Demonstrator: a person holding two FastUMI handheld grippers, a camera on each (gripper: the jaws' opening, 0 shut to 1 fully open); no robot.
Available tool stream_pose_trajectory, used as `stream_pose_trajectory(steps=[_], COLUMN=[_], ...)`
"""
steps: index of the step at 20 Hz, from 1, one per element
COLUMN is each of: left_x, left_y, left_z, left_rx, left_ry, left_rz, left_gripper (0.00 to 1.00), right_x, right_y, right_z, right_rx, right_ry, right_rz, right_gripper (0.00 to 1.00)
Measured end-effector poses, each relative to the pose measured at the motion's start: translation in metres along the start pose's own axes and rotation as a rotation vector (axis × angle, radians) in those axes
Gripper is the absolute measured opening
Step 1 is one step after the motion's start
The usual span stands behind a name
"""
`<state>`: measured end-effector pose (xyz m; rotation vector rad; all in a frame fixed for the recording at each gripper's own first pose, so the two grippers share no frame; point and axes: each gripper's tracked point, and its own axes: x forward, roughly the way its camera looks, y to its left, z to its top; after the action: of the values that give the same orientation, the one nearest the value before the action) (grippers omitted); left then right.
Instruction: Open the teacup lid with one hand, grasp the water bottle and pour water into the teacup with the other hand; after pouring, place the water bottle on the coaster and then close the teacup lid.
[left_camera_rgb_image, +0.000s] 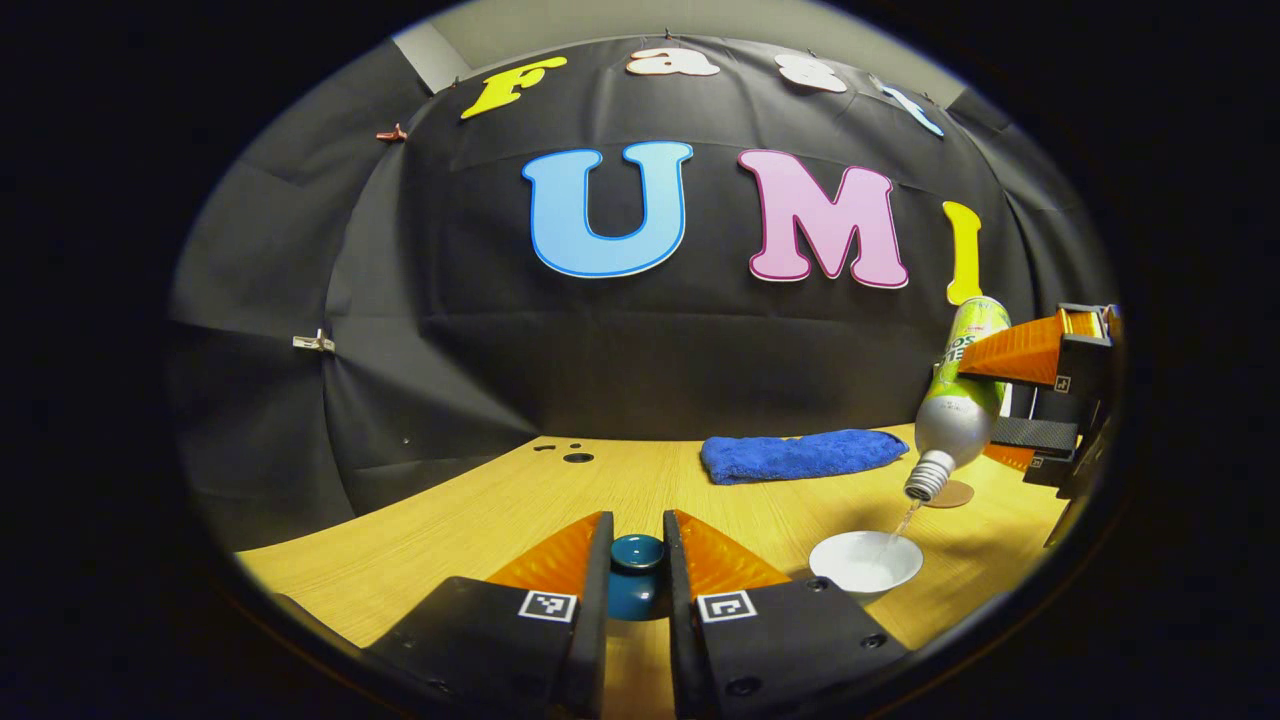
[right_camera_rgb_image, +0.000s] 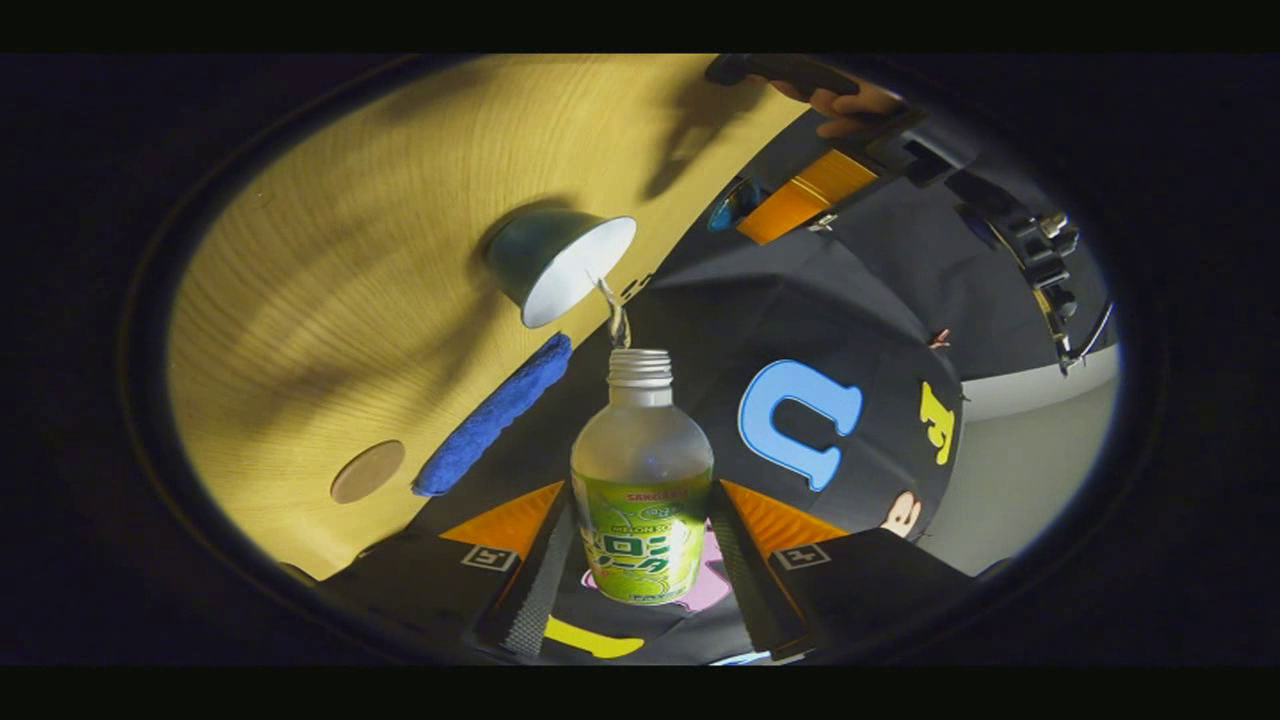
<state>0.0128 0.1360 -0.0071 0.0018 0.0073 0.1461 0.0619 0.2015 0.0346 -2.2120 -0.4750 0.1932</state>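
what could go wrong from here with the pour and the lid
The water bottle is tipped steeply in the right gripper, and its thin stream lands near the teacup rim, so a small drift could spill onto the table. The left gripper holds the teacup lid by its knob; it might slip. The coaster sits close behind the bottle's mouth and could get wet.

Black cloth (left_camera_rgb_image: 300, 300) drapes the booth's back and side, creased and pinned with small clips (left_camera_rgb_image: 313, 343); a pale wall (left_camera_rgb_image: 600, 20) shows above it, and a light wood-grain worktop (left_camera_rgb_image: 480, 520) fills the foreground
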Motion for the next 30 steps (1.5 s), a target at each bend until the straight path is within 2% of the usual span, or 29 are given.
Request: stream_pose_trajectory(steps=[2,3,12,14,15,18,25,30], left_x=[0.000,0.000,0.000,-0.001,-0.001,-0.001,-0.001,-0.001], left_y=[0.000,0.000,0.000,0.000,0.000,0.000,0.000,0.001], left_z=[-0.001,-0.001,0.000,0.000,-0.001,-0.001,-0.001,-0.002], left_rx=[0.000,0.000,0.000,0.000,0.000,0.000,0.000,0.001], left_ry=[0.000,0.000,0.000,0.000,0.000,0.000,0.000,0.000], left_rz=[0.004,0.003,0.004,0.004,0.004,0.004,0.006,0.009], left_gripper=[0.32,0.30,0.30,0.32,0.30,0.30,0.30,0.30], right_x=[0.001,0.001,0.002,0.001,0.000,-0.004,-0.012,-0.013], right_y=[-0.003,-0.003,-0.007,-0.005,0.000,0.020,0.051,0.051], right_z=[-0.001,0.000,0.004,0.006,0.007,0.014,0.029,0.023], right_rx=[-0.014,-0.017,-0.025,-0.003,0.038,0.258,0.781,1.314], right_ry=[0.001,0.000,-0.009,-0.012,-0.012,-0.008,0.016,0.057], right_rz=[-0.013,-0.015,-0.017,-0.009,0.008,0.085,0.204,0.266], right_gripper=[0.77,0.77,0.77,0.77,0.77,0.77,0.77,0.78])
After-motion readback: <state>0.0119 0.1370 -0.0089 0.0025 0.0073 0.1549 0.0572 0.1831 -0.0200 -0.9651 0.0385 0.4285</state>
